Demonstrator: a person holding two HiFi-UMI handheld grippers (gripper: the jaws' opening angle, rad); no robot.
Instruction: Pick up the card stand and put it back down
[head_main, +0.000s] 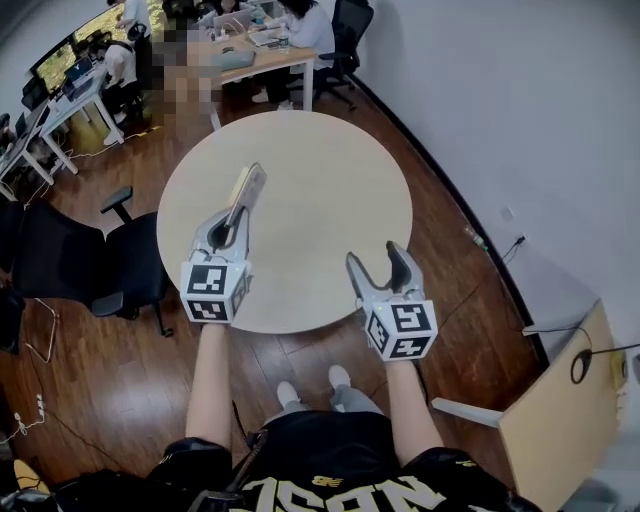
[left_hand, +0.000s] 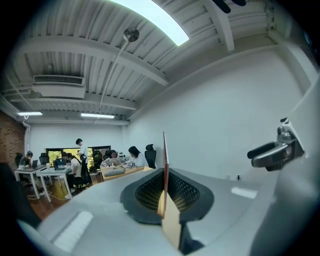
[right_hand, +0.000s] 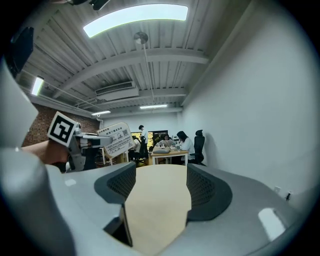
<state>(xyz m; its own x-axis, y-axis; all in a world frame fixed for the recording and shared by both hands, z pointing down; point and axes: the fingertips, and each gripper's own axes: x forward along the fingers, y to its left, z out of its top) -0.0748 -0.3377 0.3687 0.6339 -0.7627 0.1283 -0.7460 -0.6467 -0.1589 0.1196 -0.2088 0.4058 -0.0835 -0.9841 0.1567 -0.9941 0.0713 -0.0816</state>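
Observation:
The card stand (head_main: 249, 190), a thin pale card with print on its face, is held above the left part of the round beige table (head_main: 330, 190). My left gripper (head_main: 236, 224) is shut on its lower end. In the left gripper view the card stand (left_hand: 164, 160) shows edge-on, pinched between the dark pads of the left gripper (left_hand: 165, 196). My right gripper (head_main: 378, 262) hangs over the table's near right edge, jaws apart and empty. The right gripper view shows only the table (right_hand: 159, 200) between the right gripper (right_hand: 160, 192) jaws, with the card stand (right_hand: 116, 139) off to the left.
Black office chairs (head_main: 125, 265) stand left of the table. Desks with seated people (head_main: 270, 40) fill the far room. A white wall (head_main: 520, 110) runs along the right, and a light wooden panel (head_main: 555, 420) stands at the lower right. The floor is dark wood.

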